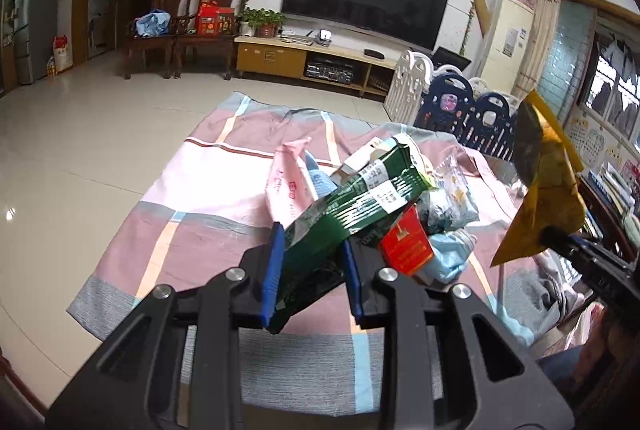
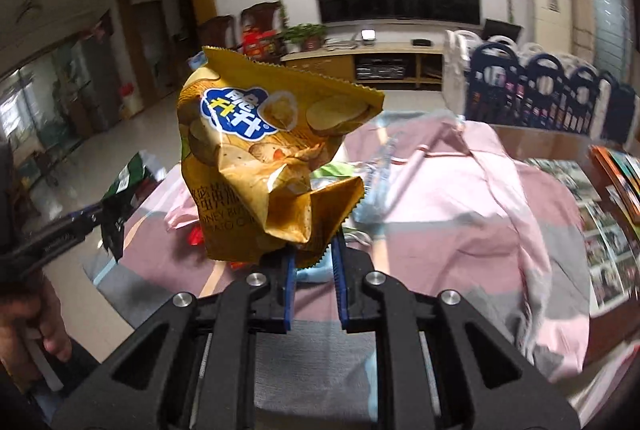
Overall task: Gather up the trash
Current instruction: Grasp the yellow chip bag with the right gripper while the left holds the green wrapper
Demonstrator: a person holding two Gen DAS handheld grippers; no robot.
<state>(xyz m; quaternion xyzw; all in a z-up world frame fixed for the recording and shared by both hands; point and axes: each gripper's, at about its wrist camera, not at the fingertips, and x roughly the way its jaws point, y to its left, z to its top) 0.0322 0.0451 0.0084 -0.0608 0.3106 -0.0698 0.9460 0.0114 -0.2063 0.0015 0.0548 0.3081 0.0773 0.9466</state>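
My left gripper (image 1: 312,242) is shut on a crumpled green packet (image 1: 360,198), which sticks up and to the right from between its blue pads. Behind it on the sheet lie a pink wrapper (image 1: 286,186), a red box (image 1: 406,250), a clear plastic bag (image 1: 452,198) and something light blue (image 1: 452,258). My right gripper (image 2: 314,254) is shut on the bottom edge of a yellow chip bag (image 2: 272,158), held up above the sheet. The same chip bag (image 1: 544,190) shows at the right edge of the left wrist view. In the right wrist view the green packet (image 2: 128,178) appears at far left.
A pink, grey and blue checked sheet (image 1: 192,222) covers the surface, with a rumpled pink cloth (image 2: 480,198) on its right part. Tiled floor (image 1: 80,134) lies to the left. A play fence (image 1: 460,106), a TV cabinet (image 1: 280,58) and chairs stand beyond. A hand (image 2: 36,322) holds the left gripper.
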